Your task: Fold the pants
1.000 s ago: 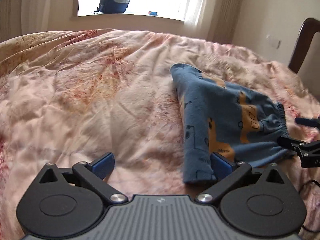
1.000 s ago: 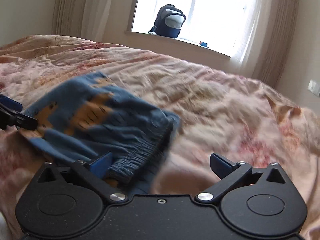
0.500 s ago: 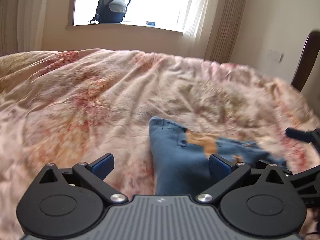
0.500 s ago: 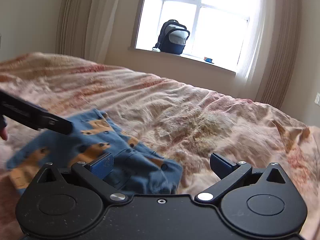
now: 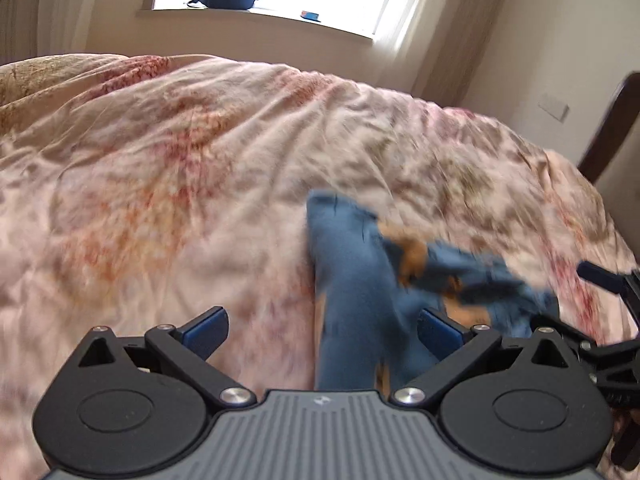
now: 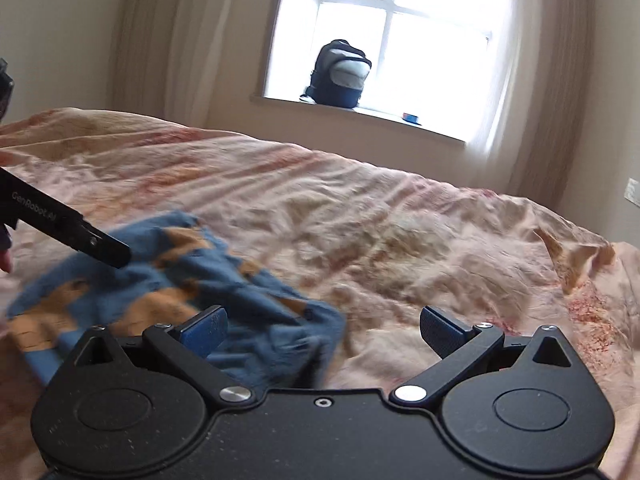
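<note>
The blue pants with orange prints (image 5: 360,280) lie crumpled on the pink bedspread (image 5: 180,180), blurred by motion. My left gripper (image 5: 320,330) is open just above them, its right finger over the cloth. In the right wrist view the pants (image 6: 180,280) lie at the lower left. My right gripper (image 6: 322,330) is open, its left finger (image 6: 204,330) over the cloth's edge. The left gripper's arm (image 6: 64,228) reaches in from the left above the pants. Neither gripper holds the cloth.
A backpack (image 6: 340,74) stands on the windowsill beyond the bed. Curtains hang at both sides of the window. A dark wooden chair back (image 5: 616,128) stands at the bed's right side. The right gripper's fingers (image 5: 600,276) show at the right edge of the left wrist view.
Both grippers have pulled back and tilted up from the pants. The pants, flat and spread a second ago, now lie bunched and rumpled, nearer to both grippers.
</note>
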Motion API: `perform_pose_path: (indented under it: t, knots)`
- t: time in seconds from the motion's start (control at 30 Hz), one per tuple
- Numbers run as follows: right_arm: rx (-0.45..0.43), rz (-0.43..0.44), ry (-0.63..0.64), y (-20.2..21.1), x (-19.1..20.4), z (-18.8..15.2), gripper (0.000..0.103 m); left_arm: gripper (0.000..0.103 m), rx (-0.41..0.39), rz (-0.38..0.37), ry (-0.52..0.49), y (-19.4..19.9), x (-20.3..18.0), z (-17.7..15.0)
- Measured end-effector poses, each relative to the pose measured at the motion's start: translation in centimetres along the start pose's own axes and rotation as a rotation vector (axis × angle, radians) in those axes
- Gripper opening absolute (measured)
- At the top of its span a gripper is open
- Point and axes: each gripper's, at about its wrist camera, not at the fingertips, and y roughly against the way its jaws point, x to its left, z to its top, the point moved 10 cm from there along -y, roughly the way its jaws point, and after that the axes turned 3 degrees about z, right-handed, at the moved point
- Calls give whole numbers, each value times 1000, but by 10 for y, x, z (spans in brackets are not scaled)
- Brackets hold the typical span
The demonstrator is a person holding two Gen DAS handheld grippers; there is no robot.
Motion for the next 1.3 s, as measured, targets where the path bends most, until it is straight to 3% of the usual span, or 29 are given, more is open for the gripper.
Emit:
perform_pose_path:
  t: [0.1, 0.17, 0.23, 0.47, 0.6, 0.73, 0.87, 0.97, 1.2, 1.3]
  knots:
    - [37, 18, 13, 5, 17, -14, 102, 103, 18, 49, -59, 0, 10, -25]
    - [96, -6, 73, -3, 25, -34, 102, 103, -25, 36, -54, 3, 16, -35]
    - [94, -11, 86, -3, 28, -42, 102, 103, -23, 41, -48, 9, 16, -35]
    - [-4, -23, 87, 2, 23, -2, 102, 103, 8, 59, 48, 20, 21, -22]
    - [9, -27, 51, -23, 12, 10, 102, 103, 18, 66, 78, 15, 28, -27]
    - [90, -75, 103, -47, -7, -7, 102, 103, 17, 72, 66, 14, 27, -28]
    - [55, -31, -24, -36, -23, -6, 102, 103, 18, 71, 73, 14, 27, -27]
    - [29, -13, -48, -23, -23, -1, 102, 103, 26, 73, 77, 15, 27, -27]
    - [48, 85, -98, -8, -9, -6, 102, 103, 30, 58, 107, 22, 26, -25]
    - [68, 89, -128, -10, -10, -13, 102, 103, 32, 57, 106, 23, 25, -25]
